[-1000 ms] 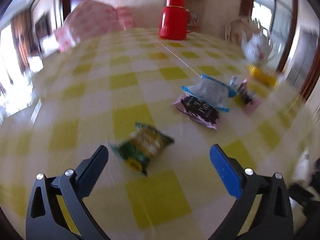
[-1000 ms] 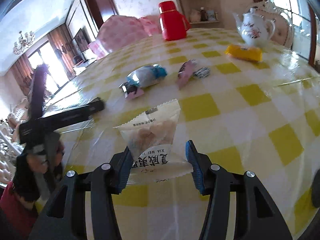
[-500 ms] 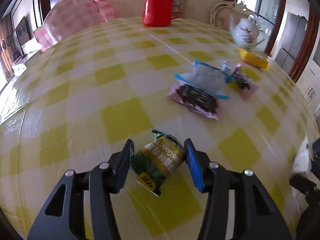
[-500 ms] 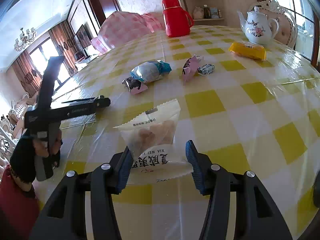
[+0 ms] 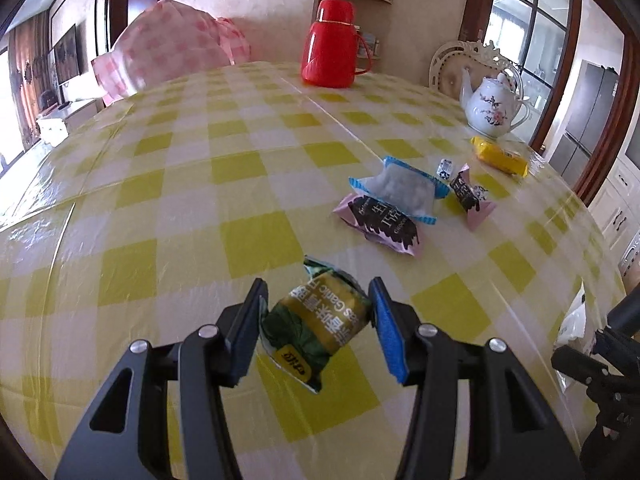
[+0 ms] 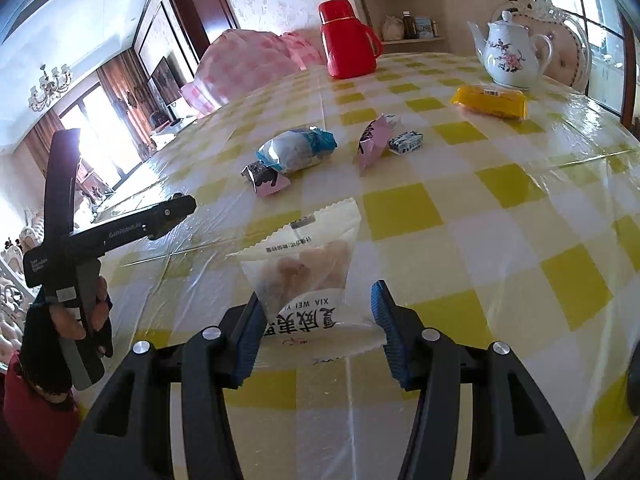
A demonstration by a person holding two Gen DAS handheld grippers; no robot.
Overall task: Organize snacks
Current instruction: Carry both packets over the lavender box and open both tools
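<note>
on the yellow checked table point(image 5: 248, 168), left gripper point(image 5: 316, 320) clenches the green snack packet point(image 5: 320, 320); right gripper point(image 6: 316, 316) clamps the white snack bag point(image 6: 308, 272). at 1 o'clock lie the blue packet point(image 5: 400, 190), 2 pink packets, yellow bar point(image 5: 500, 156); teapot point(image 5: 494, 110) and red flask point(image 5: 334, 54) beyond.

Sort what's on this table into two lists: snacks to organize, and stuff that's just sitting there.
Snacks for the job:
green packet, in the left gripper
white packet, in the right gripper
blue-edged packet
two pink packets
small blue-white sweet
yellow packet

Just lying about:
red flask
teapot
</note>
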